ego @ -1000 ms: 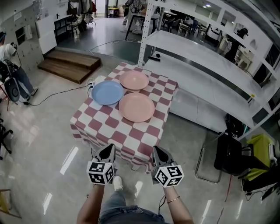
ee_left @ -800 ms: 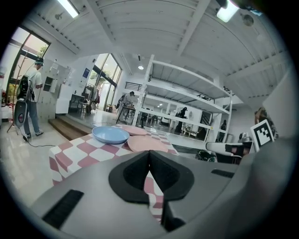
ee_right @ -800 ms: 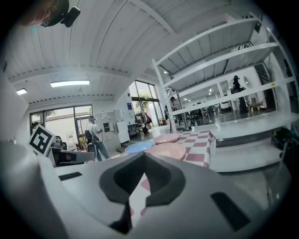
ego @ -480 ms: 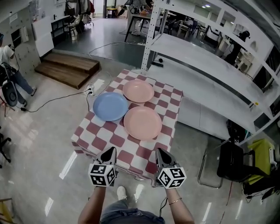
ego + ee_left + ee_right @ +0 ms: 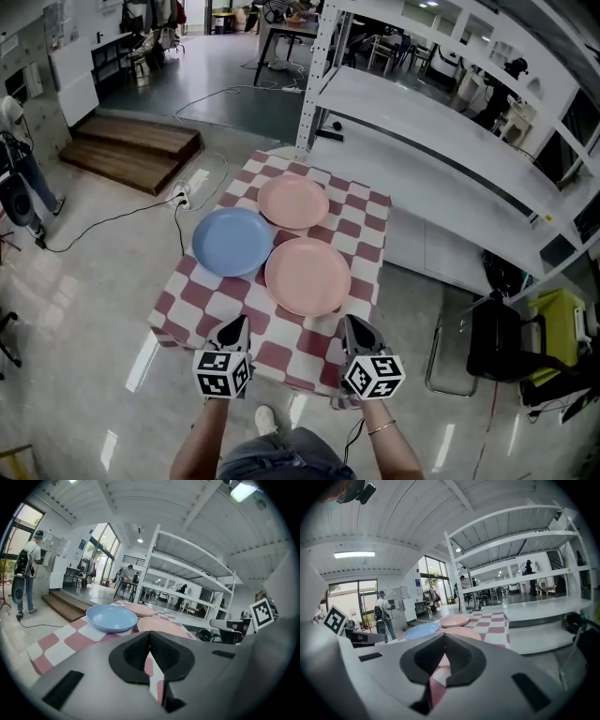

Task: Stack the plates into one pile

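Workshop hall: steel shelving (image 5: 441, 112), polished concrete floor (image 5: 84, 281).

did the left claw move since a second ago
Yes. The left claw has come forward toward the checked table, closing on the near pink plate.

We count three round matte plates on one red-and-white checked surface (image 5: 367, 236): two pink, the twelve o'clock pink plate (image 5: 293, 201) and the five o'clock pink plate (image 5: 307, 276), and one nine o'clock blue plate (image 5: 232, 241).

Checkered table (image 5: 366, 223), blue plate (image 5: 232, 242), far pink plate (image 5: 293, 201), near pink plate (image 5: 307, 276) — all unstacked, left hand-held gripper (image 5: 237, 323), right hand-held gripper (image 5: 352, 322)
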`<state>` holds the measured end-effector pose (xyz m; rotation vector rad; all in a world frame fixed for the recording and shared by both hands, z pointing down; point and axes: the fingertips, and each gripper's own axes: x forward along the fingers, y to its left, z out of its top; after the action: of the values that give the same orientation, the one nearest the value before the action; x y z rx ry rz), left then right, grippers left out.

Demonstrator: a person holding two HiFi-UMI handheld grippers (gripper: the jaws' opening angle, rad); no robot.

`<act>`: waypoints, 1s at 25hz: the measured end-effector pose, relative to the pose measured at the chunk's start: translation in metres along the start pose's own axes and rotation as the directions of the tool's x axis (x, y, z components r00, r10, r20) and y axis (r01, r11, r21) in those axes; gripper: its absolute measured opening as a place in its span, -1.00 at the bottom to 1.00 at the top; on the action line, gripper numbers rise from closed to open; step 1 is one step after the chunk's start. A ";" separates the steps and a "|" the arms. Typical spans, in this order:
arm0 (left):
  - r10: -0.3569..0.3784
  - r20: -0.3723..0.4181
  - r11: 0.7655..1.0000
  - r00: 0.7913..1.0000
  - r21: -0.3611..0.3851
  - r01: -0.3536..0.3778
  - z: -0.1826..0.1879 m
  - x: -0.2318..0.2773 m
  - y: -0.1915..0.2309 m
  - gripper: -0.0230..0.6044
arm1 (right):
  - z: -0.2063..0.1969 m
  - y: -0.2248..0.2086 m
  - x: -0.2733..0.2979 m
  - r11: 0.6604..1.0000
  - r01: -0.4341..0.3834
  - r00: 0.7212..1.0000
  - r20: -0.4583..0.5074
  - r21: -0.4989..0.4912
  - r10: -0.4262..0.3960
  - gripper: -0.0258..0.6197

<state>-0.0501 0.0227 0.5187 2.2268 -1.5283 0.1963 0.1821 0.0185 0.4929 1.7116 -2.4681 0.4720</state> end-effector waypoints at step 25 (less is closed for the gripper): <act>0.025 -0.089 1.000 0.996 -0.014 -0.027 0.013 0.107 0.008 -0.74 | 0.002 -0.077 0.073 0.996 0.083 0.993 -0.086 0.021 -0.081 -0.88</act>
<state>-0.0181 -0.0766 0.5463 2.1575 -1.5072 0.2863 0.2270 -0.0720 0.5249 1.7558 -2.3335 0.5569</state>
